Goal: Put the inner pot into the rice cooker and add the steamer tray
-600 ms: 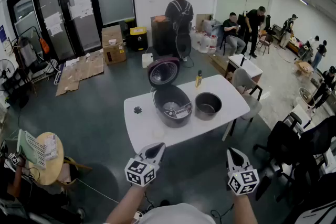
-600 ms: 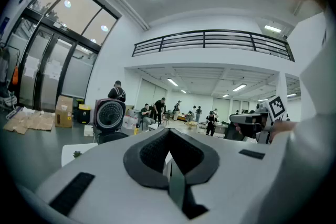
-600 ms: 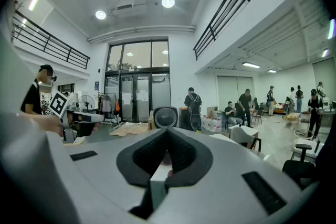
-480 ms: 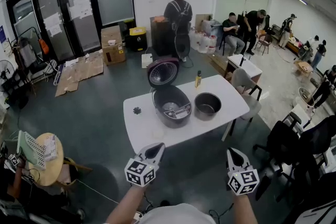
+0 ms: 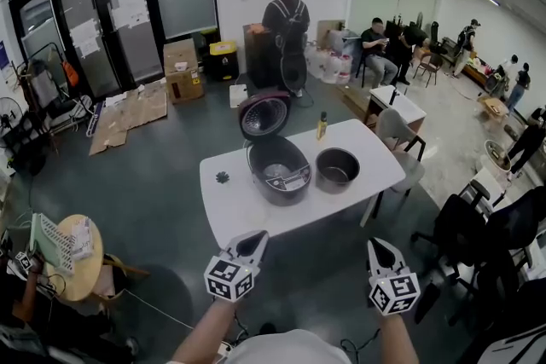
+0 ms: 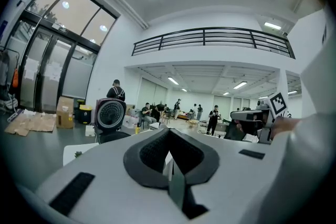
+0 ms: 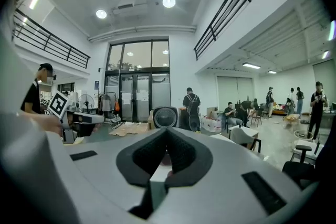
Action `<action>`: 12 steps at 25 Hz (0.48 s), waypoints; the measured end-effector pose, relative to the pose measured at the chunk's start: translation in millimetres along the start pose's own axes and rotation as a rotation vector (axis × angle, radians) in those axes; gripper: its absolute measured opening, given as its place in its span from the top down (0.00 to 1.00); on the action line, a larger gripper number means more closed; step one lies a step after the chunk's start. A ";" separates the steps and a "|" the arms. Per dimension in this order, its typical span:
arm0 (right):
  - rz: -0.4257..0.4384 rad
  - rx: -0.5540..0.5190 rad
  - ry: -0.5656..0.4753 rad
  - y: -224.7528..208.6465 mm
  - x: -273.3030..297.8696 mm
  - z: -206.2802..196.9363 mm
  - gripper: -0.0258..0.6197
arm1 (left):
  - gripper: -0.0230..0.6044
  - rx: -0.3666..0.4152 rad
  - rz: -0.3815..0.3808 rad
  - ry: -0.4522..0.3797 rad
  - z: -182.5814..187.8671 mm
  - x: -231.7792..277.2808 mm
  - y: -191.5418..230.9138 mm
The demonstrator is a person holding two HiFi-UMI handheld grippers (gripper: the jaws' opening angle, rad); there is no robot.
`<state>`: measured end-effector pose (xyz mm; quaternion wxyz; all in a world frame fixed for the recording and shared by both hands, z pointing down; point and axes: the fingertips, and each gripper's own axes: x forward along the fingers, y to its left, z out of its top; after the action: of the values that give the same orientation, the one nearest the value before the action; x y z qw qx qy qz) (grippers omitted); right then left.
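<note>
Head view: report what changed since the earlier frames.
Nothing visibly moved at the table; nothing was gripped or released. The left gripper and right gripper stay shut and empty, short of the table; the inner pot stays beside the open rice cooker.

At mid surface [image 5: 239, 209]: rice cooker [image 5: 278, 170], lid [image 5: 265, 116] raised on its far side. Just right of it: inner pot [image 5: 338, 170]. Behind the inner pot, by the far edge: bottle [image 5: 322, 128]. Left of the rice cooker: small object [image 5: 223, 178]. Nearer, off the surface: left tongs [image 5: 252, 236] and right tongs [image 5: 375, 243], side by side, well apart.
</note>
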<state>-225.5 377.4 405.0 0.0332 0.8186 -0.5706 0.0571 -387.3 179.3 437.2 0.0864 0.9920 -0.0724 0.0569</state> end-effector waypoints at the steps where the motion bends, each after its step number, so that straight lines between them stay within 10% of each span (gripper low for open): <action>1: 0.000 0.003 -0.001 -1.2 -0.6 0.3 0.96 | 0.94 -0.001 0.001 0.001 0.2 0.4 -0.7; 12: 0.039 0.028 -0.011 -1.6 -9.1 -5.3 0.88 | 0.89 0.017 -0.025 -0.005 -0.8 5.0 -21.1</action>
<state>-227.4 387.0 409.1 0.0177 0.8080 -0.5857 0.0612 -379.2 199.3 435.1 0.0787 0.9936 -0.0596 0.0541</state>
